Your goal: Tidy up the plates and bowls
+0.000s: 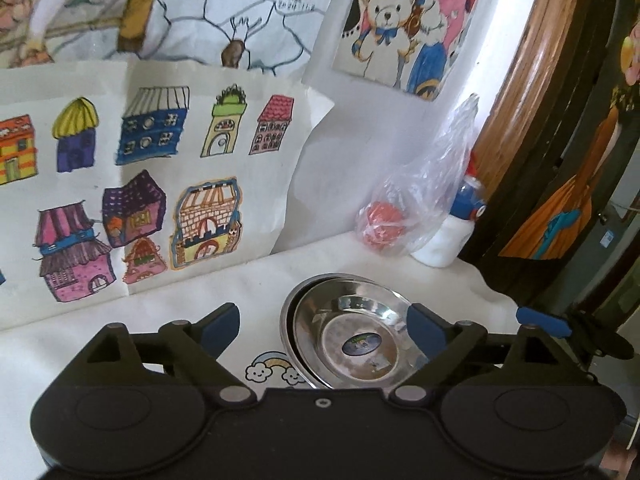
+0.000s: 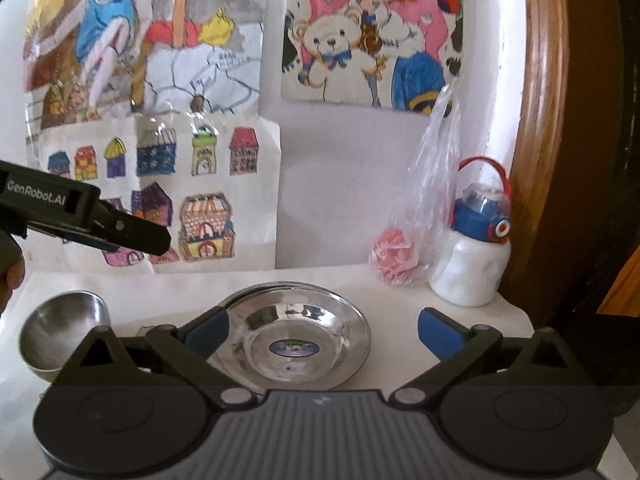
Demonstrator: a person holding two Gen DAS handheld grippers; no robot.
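Holding my left gripper (image 1: pixel 324 330) and right gripper (image 2: pixel 324 330) spread wide and empty above stacked steel plates (image 2: pixel 296 336) on the white table (image 2: pixel 400 292), steel bowl (image 2: pixel 60 330) left of them

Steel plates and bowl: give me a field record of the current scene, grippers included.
plates: steel plate with an oval sticker at its centre, nested in another steel plate whose rim shows behind it
bowl: steel bowl, empty, apart from the plates on their left in the right wrist view
surface: white tablecloth
left gripper: open, nothing between the fingers
right gripper: open, nothing between the fingers
background: plastic bag holding something red, white bottle with a blue cap, drawings on the wall
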